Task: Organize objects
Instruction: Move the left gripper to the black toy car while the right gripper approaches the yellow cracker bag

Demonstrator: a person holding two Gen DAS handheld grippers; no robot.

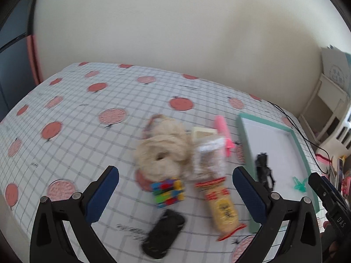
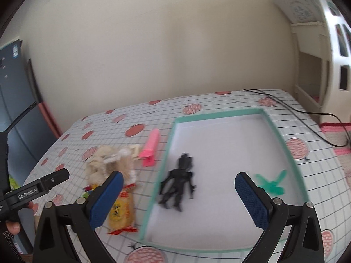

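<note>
Jaws on both tools stand spread wide with nothing between them: the left gripper (image 1: pixel 175 188) hangs over the loose pile on the surface (image 1: pixel 72 114), and the right gripper (image 2: pixel 178 194) hangs over the tray (image 2: pixel 276 131).

Two things already lie in the tray: a black figure (image 2: pixel 178 185) at about 9 o'clock of its floor and a green plastic piece (image 2: pixel 272 184) near 4 o'clock.

Still outside the tray, seen from the left wrist:
- a ball of pale twine (image 1: pixel 163 151) at the centre, soft and light; it will squash, so I judge a pinch across its middle safest.
- a coloured block cube (image 1: pixel 167 191) just at 6 o'clock of it, stiff and easy to take by flat sides.
- a dark oval object (image 1: pixel 163 233) further toward 6 o'clock, too blurred to name.
- a yellow snack packet (image 1: pixel 221 206) at 4 o'clock, crinkly and probably slippery; best held across its width.
- a clear bag (image 1: pixel 208 153) and a pink clip (image 1: pixel 223 135) at 2 o'clock, both light.
</note>
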